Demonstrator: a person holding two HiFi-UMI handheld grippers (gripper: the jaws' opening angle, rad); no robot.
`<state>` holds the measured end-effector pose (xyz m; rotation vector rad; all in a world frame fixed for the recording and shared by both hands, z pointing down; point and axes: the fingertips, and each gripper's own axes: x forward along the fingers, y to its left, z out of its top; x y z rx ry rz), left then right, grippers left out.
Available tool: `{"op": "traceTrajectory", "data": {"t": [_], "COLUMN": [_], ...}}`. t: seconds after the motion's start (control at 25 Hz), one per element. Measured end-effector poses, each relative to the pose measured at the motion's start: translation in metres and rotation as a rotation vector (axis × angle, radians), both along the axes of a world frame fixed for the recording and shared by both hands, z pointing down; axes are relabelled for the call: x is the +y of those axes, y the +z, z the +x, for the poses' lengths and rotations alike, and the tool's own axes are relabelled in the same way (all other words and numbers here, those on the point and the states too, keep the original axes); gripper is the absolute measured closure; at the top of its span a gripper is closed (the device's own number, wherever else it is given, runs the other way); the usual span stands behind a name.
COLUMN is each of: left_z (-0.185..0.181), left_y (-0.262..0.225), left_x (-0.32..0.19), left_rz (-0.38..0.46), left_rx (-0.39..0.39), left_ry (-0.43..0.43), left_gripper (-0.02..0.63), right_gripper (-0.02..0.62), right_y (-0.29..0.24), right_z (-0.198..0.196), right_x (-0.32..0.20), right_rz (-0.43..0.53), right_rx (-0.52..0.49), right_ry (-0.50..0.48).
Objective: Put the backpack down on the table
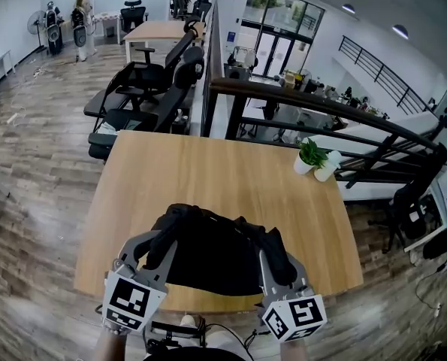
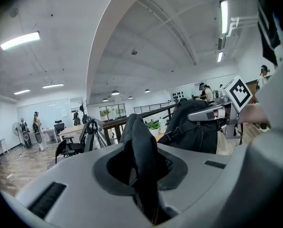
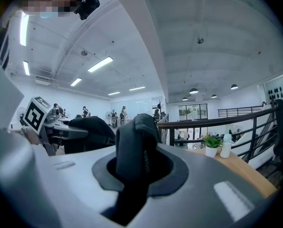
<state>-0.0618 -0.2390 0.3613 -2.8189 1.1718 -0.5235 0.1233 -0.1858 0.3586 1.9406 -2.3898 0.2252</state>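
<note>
Currently, left gripper [image 1: 160, 241] and right gripper [image 1: 274, 245] jaws each clamp black backpack [image 1: 215, 258] fabric at the table [image 1: 208, 168] near edge.

This is an open-plan office on an upper level. Black swivel chairs [image 1: 144, 81] stand by a long desk [image 1: 159, 30] beyond the wooden table [image 1: 208, 179]. A dark railing [image 1: 336, 111] overlooks cluttered desks below, strip lights [image 2: 20, 40] line the vaulted ceiling, and wood-look flooring [image 1: 35, 171] runs throughout.
</note>
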Motion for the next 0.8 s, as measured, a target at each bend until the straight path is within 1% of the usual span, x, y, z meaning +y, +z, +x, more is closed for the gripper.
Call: {"op": "traceTrajectory", "data": {"t": [0.2,0.44,0.64,0.8], "left_z": [0.006,0.016,0.028,0.036], "left_y": [-0.002,-0.01,-0.015,-0.018], "left_x": [-0.018,-0.035,-0.056,-0.074], "left_rz": [0.004,0.033,0.033,0.048], "left_rx": [0.013,0.013,0.031,0.036], "left_ry": [-0.014,-0.043,-0.069,-0.086], "left_gripper": [0.548,0.548,0.548,0.548], "right_gripper": [0.526,0.526,0.528,0.526], "right_y": [-0.004,-0.012,-0.018,-0.018], "right_z": [0.008,0.018,0.028,0.042], "right_x": [-0.02,-0.043,-0.063,-0.083], "right_rz": [0.007,0.028,0.038,0.044], "right_rx": [0.012,0.028,0.058,0.024], "right_ry": [-0.012,-0.065,-0.111,-0.113]}}
